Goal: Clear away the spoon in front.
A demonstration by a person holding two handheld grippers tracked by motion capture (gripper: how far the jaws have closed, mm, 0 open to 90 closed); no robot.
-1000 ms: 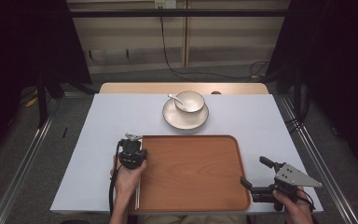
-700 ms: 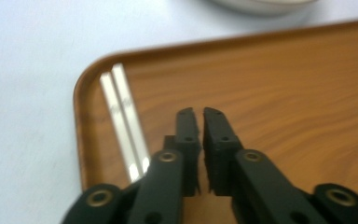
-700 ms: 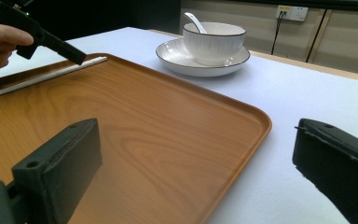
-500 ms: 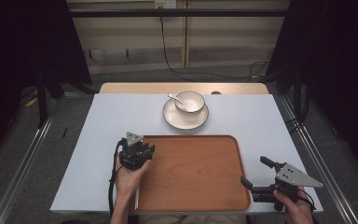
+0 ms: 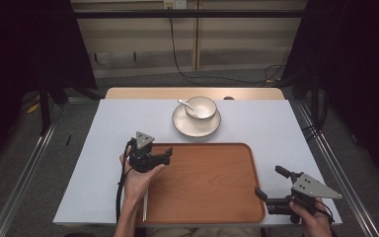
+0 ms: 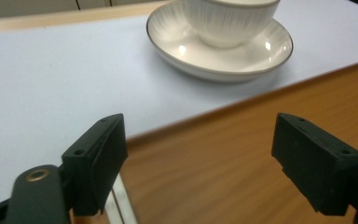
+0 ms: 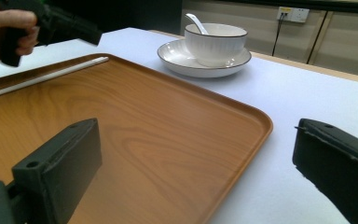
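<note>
Looks like a lab recording booth. Black curtains [image 5: 24, 44] hang on both sides, metal rails [image 5: 24, 182] run along the floor, and a cable [image 5: 177, 54] drops from a wall socket [image 5: 174, 4].

The tray [image 5: 207, 182] looks like wood with a brown grain and a smooth, slightly shiny finish. On its left side lies a thin white stick [image 7: 42, 77], smooth and plastic-looking. The table cover [image 5: 94, 168] is a matt pale sheet, smooth like paper or vinyl; the far table edge [image 5: 128, 93] looks like light wood. The plate [image 6: 186, 51], bowl [image 7: 216, 42] and spoon [image 7: 196, 22] are glossy white ceramic, the plate with a dark rim line. The gripper pads [image 7: 60, 168] are matt black plastic, slightly rough.
</note>
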